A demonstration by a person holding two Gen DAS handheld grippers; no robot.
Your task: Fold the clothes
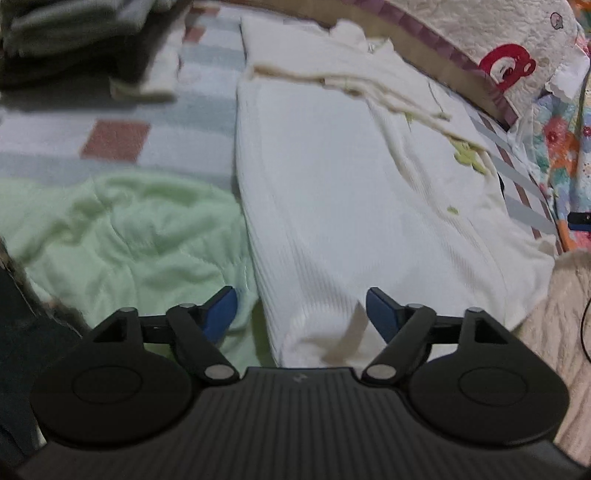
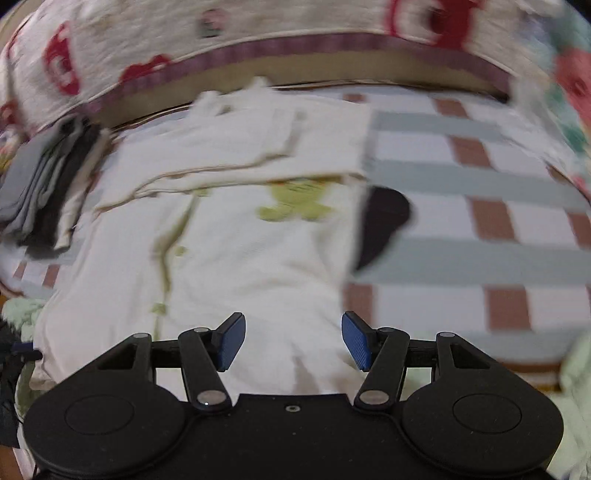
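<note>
the left claw (image 1: 301,314) stood wide, blue pads (image 1: 221,314) apart, nothing pinched between them. straight ahead of it and running off past its jaws lay the white shirt (image 1: 332,177), ribbed cloth, its near rolled edge sitting in the gap between the pads but not pressed by either. a folded flap lay across the far part of the shirt, with small green marks beside it, ahead and to the right. off the left pad, a crumpled pale green cloth (image 1: 122,236) lay just beside the shirt. further ahead on the left, a stack of dark folded clothes (image 1: 62,37) sat on the checked sheet (image 1: 114,140). far ahead on the right, a quilt with red figures (image 1: 509,62).

over to the right claw (image 2: 293,341): wide too, pads clear, holding nothing. the same white shirt (image 2: 236,251) spread ahead of it and under its jaws, a green print (image 2: 291,203) on the cloth straight ahead. a dark patch (image 2: 384,225) peeked out at the shirt's right edge, ahead and right of the claw. checked sheet (image 2: 480,206) filled the right side. the dark stack (image 2: 48,192) sat ahead on the left, touching the shirt's edge as far as the blur allowed. the quilt (image 2: 258,33) ran across the far side.
</note>
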